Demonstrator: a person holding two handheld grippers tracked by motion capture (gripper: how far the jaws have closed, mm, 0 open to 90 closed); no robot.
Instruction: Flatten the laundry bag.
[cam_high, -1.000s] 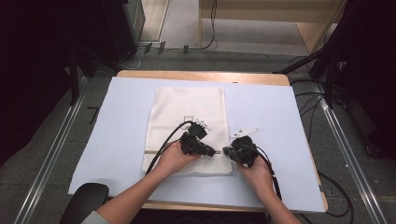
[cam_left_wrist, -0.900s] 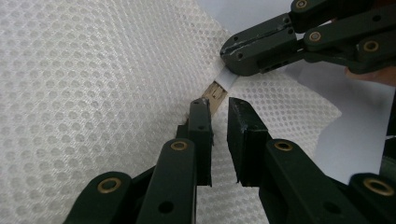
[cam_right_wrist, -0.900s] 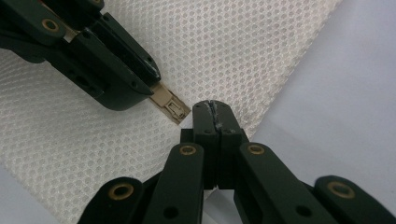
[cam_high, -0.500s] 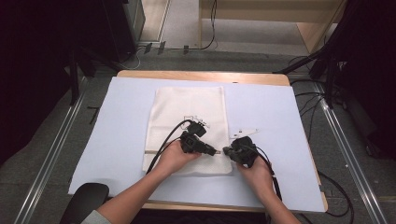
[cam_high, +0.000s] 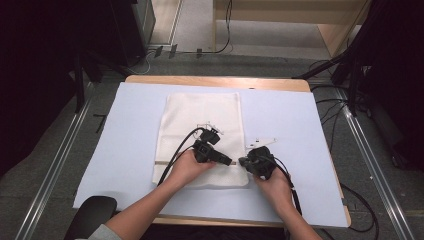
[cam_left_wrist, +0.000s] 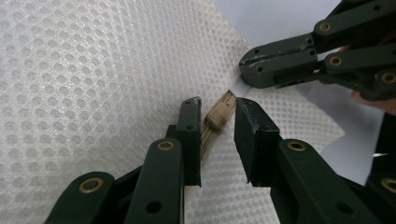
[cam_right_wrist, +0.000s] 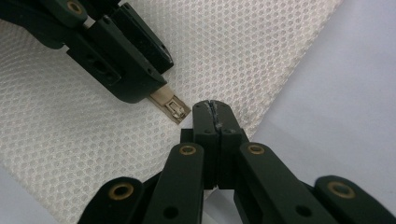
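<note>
We are seeing the white mesh bag (cam_high: 200, 125) lying flat mid-table. The left gripper (cam_left_wrist: 217, 119) has just been opening, jaws loosely straddling the beige zipper pull (cam_left_wrist: 220, 112). The right gripper (cam_right_wrist: 211, 108) is pressed together at the bag's edge beside the pull.

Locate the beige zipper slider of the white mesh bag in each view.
High view: zipper slider on the mesh bag, between the left gripper and right gripper.
Left gripper view: centre, between that gripper's parted jaws.
Right gripper view: left of centre, just ahead of the pressed-together jaws.
Shared landmark: the bag's stitched edge.
</note>
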